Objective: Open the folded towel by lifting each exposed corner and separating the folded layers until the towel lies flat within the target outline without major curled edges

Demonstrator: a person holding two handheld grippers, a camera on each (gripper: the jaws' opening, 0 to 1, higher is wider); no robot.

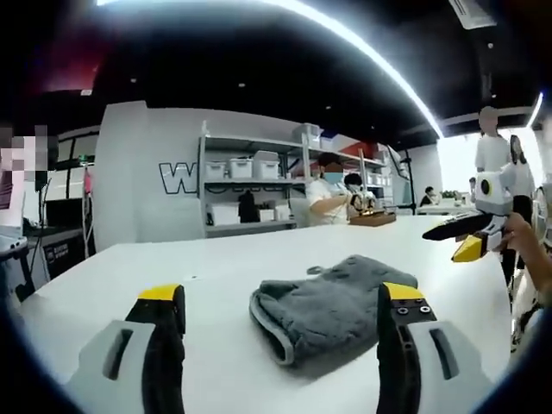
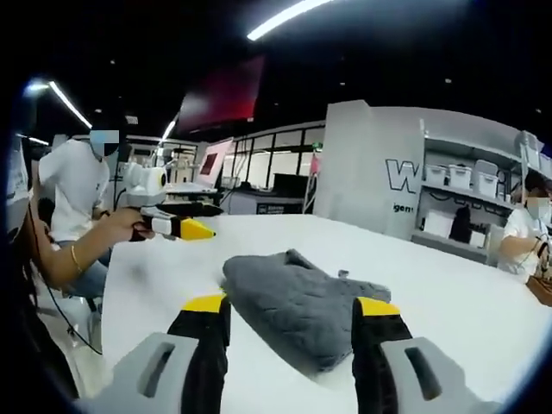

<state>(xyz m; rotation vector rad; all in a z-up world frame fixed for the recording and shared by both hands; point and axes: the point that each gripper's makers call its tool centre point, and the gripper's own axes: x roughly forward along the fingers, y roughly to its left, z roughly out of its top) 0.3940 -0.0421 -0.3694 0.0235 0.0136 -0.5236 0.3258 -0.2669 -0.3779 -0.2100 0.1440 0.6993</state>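
Yellow-tipped jaws of the left gripper (image 1: 283, 315) rising spread wide, nothing between them, framing the near fold of the towel (image 1: 332, 306). Same stance in the right gripper view: right gripper (image 2: 291, 326) with jaws parted and empty, just short of the cloth.

Grey terry towel (image 2: 297, 302) lying folded in a thick bundle on the white counter (image 1: 216, 267), rounded folded edge toward the left gripper, a small tab or loop poking out at the far side. No target outline to be made out on the counter surface.

Seen from across in each view: the other gripper held above the counter and apart from the towel, jaws there too small to judge.

Farther back, shelving (image 1: 254, 185) with white bins, a person standing (image 1: 328, 194) at it, large lettering on the wall panel, more people at the edges of the room.

Risks from here, as a judgement: closing on the rounded fold rather than a single exposed corner, so catching several layers at once and lifting the whole bundle instead of peeling it open. Dragging the towel across the smooth counter if one side pulls before the other side anchors. Corners curling or doubling under on release, given the plush, heavy pile. With no outline visible, placement hard to check.
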